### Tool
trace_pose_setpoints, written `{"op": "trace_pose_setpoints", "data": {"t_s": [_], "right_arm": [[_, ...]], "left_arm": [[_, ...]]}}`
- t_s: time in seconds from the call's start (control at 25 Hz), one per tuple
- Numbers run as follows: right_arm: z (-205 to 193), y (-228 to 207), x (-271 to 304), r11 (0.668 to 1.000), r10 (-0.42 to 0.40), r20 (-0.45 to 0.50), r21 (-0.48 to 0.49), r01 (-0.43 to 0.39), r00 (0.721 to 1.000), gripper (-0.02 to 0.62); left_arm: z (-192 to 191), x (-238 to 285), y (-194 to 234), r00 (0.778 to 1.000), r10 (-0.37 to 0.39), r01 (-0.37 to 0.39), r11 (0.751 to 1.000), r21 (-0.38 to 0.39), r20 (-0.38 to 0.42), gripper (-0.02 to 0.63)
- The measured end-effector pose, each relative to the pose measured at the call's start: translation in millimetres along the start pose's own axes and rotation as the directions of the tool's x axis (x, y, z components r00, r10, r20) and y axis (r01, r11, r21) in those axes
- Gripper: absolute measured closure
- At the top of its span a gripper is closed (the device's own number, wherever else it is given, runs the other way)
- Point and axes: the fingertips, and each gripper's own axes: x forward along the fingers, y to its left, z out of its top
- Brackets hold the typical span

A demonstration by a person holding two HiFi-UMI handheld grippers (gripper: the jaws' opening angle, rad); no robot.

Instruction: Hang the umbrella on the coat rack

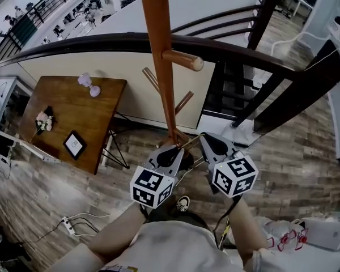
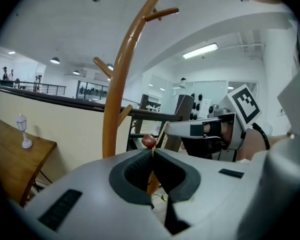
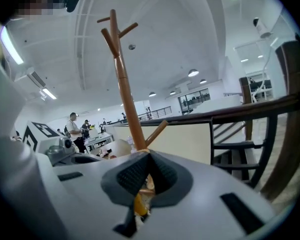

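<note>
The umbrella's thin yellow cord [image 1: 194, 139] runs between both grippers beside the coat rack [image 1: 161, 67]. Only the left gripper [image 2: 151, 154] view shows jaws pinching it under a red bead [image 2: 149, 141]. The right gripper [image 3: 147, 159] view shows jaws closed on the yellow umbrella [image 3: 139, 204].

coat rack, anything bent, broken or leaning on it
Nothing stands out. In the head view the coat rack runs straight and upright, and its peg looks whole. The bow it shows in the left gripper view looks like wide-angle lens bending, not damage.
</note>
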Motion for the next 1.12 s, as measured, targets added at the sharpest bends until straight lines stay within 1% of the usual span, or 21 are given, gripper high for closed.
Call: {"op": "trace_pose_setpoints", "data": {"t_s": [0.08,0.16,0.28,0.4,0.56,0.64,0.76,0.96,1.08,1.12], "right_arm": [[-7,-9,9,1.0,-0.009,0.015,0.006,0.009,1.0,0.591],[-18,-18,19,1.0,-0.009,0.006,0.02,0.009,1.0,0.591],[-36,-28,35,1.0,0.002,-0.037,0.022,-0.002,0.999,0.591],[-53,-34,53,1.0,0.022,-0.08,0.014,-0.021,0.997,0.591],[-73,-39,71,0.999,0.045,-0.137,-0.006,-0.046,0.99,0.591],[-81,-40,79,0.998,0.066,-0.166,-0.01,-0.069,0.984,0.591],[-95,-39,92,0.993,0.116,-0.21,0.005,-0.118,0.971,0.591],[-115,-39,106,0.983,0.18,-0.268,0.032,-0.178,0.946,0.591],[-130,-27,112,0.974,0.223,-0.314,0.038,-0.222,0.923,0.568],[-133,-21,115,0.97,0.238,-0.326,0.04,-0.238,0.915,0.57]], "left_arm": [[-9,11,4,1.0,0.007,-0.008,1.0,-0.021,-0.009,0.601],[-18,20,8,1.0,0.02,-0.021,0.999,-0.048,-0.017,0.601],[-34,31,21,0.999,0.04,-0.043,0.993,-0.111,-0.034,0.601],[-50,40,37,0.997,0.057,-0.068,0.979,-0.191,-0.061,0.601],[-67,47,52,0.991,0.092,-0.11,0.969,-0.219,-0.094,0.601],[-75,49,58,0.988,0.11,-0.135,0.958,-0.254,-0.111,0.601],[-84,50,66,0.983,0.129,-0.165,0.936,-0.311,-0.133,0.601],[-95,59,72,0.976,0.142,-0.188,0.931,-0.311,-0.165,0.601],[-105,62,73,0.972,0.131,-0.191,0.925,-0.329,-0.195,0.601],[-108,62,75,0.97,0.134,-0.197,0.923,-0.332,-0.202,0.601]]}}
